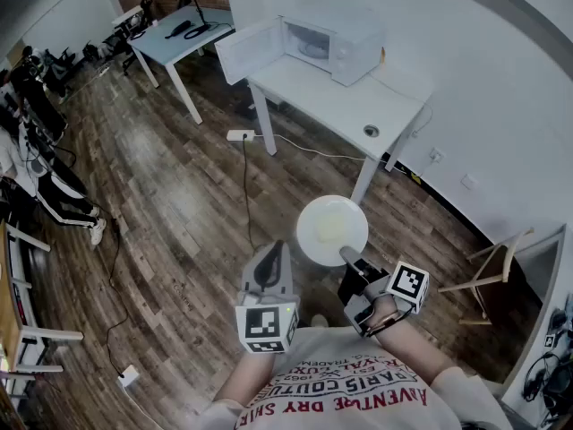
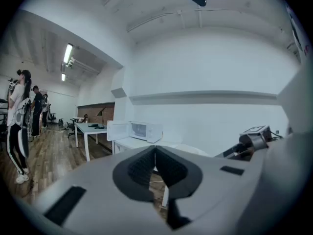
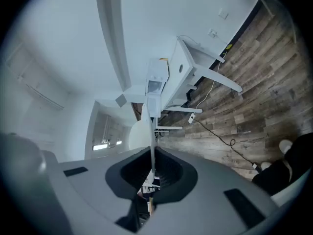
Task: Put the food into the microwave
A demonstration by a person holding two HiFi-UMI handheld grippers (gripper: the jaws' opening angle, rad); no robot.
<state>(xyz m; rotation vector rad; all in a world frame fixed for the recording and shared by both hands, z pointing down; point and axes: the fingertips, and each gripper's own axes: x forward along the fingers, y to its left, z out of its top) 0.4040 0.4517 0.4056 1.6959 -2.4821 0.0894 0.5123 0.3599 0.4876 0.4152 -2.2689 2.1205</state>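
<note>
Plate (image 1: 331, 229) is in the air over the wood floor (image 1: 179, 204), not on anything. It's well short of the table (image 1: 349, 106). Food (image 1: 329, 227) is a pale patch mid-plate; can't tell what it is.

Plate is held about level, which I'd guess is so the food doesn't slide off.

Right gripper (image 1: 347, 256) is clamped on the near rim of the plate. In the right gripper view the plate shows edge-on, a thin white line running straight between the pads. Jaws are nearly closed, with only the rim's thickness between them. The grip is on the edge only, so most of the plate hangs out past the jaws. Judgement: fine for carrying, risky if tilted or bumped.

Left gripper (image 1: 267, 265) is clenched with the pads meeting and nothing between them. It hangs just left of the plate, not touching it. Looks like a spare hand, likely free for the door.

Microwave (image 1: 333, 45) sits at the far end of the table, against the wall. Its door (image 1: 249, 52) is swung wide open past the table's left edge, so the cavity is ready. The near end of the table is bare except for a cable hole (image 1: 371, 131) by the right edge.

What's left: walk up, slide the plate in.
</note>
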